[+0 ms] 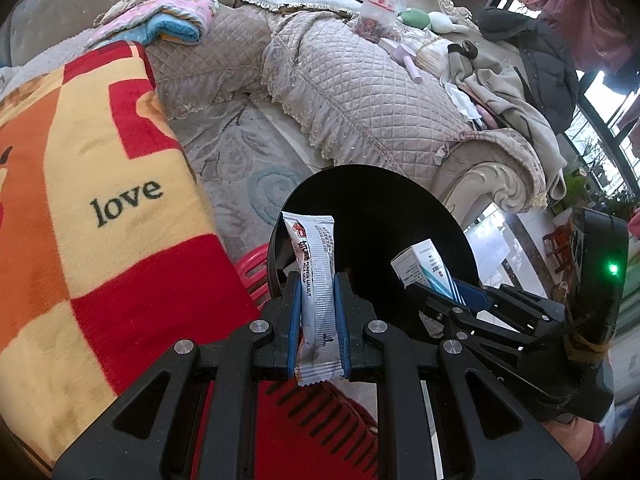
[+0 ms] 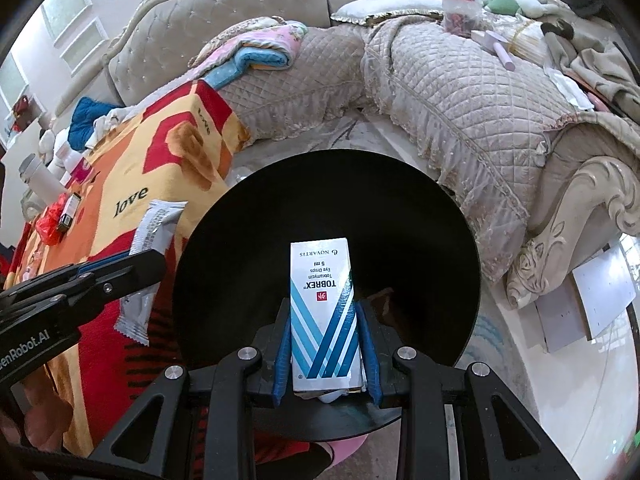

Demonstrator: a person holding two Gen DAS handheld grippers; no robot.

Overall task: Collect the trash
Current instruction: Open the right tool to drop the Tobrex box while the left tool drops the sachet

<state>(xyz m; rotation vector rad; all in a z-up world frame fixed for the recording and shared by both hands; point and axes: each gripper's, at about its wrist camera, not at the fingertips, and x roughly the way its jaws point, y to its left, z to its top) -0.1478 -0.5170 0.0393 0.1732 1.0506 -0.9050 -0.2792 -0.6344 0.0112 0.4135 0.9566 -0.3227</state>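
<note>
My left gripper (image 1: pixel 318 280) is shut on a silver snack sachet (image 1: pixel 316 276), held upright over the near left rim of a black round bin (image 1: pixel 372 200). In the right wrist view the same sachet (image 2: pixel 154 232) and left gripper (image 2: pixel 144 260) show at the left, beside the bin (image 2: pixel 320 184). My right gripper (image 2: pixel 324 312) is shut on a white and blue eye-drops box (image 2: pixel 322 300), held above the bin's dark opening. The box (image 1: pixel 420 266) and right gripper (image 1: pixel 456 296) appear at the right in the left wrist view.
A red, orange and yellow blanket (image 1: pixel 100 200) with the word "love" covers the surface to the left, with a red wrapper (image 2: pixel 50 224) and a white bottle (image 2: pixel 40 178) on it. A quilted sofa (image 1: pixel 360 92) with clothes curves behind the bin. A red slatted basket (image 1: pixel 256 276) is under the bin.
</note>
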